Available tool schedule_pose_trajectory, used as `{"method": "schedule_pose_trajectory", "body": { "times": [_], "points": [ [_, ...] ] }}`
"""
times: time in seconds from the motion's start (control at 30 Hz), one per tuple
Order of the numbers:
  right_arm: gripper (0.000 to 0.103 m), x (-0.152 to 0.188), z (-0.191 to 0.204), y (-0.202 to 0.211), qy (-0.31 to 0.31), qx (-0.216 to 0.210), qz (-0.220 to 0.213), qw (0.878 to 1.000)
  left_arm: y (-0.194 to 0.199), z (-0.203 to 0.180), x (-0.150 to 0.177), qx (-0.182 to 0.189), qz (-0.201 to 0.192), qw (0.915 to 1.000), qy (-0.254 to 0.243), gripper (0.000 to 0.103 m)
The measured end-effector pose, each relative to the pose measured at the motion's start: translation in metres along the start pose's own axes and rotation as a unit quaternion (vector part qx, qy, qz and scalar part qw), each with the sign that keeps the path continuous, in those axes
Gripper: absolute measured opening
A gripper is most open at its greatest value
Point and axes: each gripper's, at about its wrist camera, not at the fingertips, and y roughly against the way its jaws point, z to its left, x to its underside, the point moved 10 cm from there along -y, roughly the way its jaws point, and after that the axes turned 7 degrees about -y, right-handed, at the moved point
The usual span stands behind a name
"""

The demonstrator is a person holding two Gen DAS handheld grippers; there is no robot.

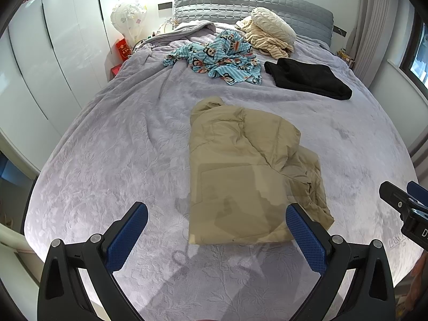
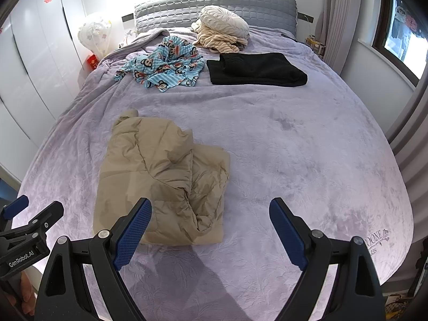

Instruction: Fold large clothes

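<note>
the tan padded jacket (image 1: 240, 176) lies partly folded on the bed (image 1: 107, 160), near its foot edge. both the left tongs (image 1: 217, 228) and right tongs (image 2: 211, 223) hover spread apart, holding nothing. it looks light, puffy and springy, so pinching a near hem corner should hold best.

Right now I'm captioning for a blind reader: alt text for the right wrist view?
A partly folded tan puffer jacket lies on a lavender bedspread, just beyond the open, empty right gripper. Farther back lie a folded black garment and crumpled blue monkey-print fabric.
</note>
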Motion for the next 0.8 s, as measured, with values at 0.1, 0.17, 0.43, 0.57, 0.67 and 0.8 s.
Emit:
{"method": "schedule_pose_trajectory", "body": {
  "times": [0.1,0.17,0.43,0.57,0.67,0.8],
  "points": [
    [0.091,0.0006,0.0005,0.0,-0.001,0.001,0.0,1.0,-0.0002,0.0003,-0.0004,0.0,0.0,1.0,-0.001,0.103],
    [0.091,0.0008,0.0006,0.0003,-0.001,0.001,0.0,1.0,-0.0003,0.0001,-0.0003,0.0,0.0,1.0,-0.001,0.103],
    [0.091,0.001,0.0011,0.0001,-0.002,0.001,0.0,1.0,-0.0004,0.0009,-0.0007,0.0,0.0,1.0,-0.002,0.103],
    [0.091,0.0014,0.0011,0.0006,-0.002,0.001,0.0,1.0,-0.0002,0.0003,-0.0004,0.0,0.0,1.0,-0.001,0.103],
    [0.091,0.0014,0.0016,0.0003,-0.002,0.001,0.0,1.0,0.0,0.0005,-0.0006,-0.001,-0.001,1.0,0.0,0.103],
    [0.091,0.0018,0.0015,0.0009,-0.002,0.002,0.0,1.0,-0.0002,0.0025,-0.0018,-0.001,-0.002,1.0,0.0,0.103]
  ]
}}
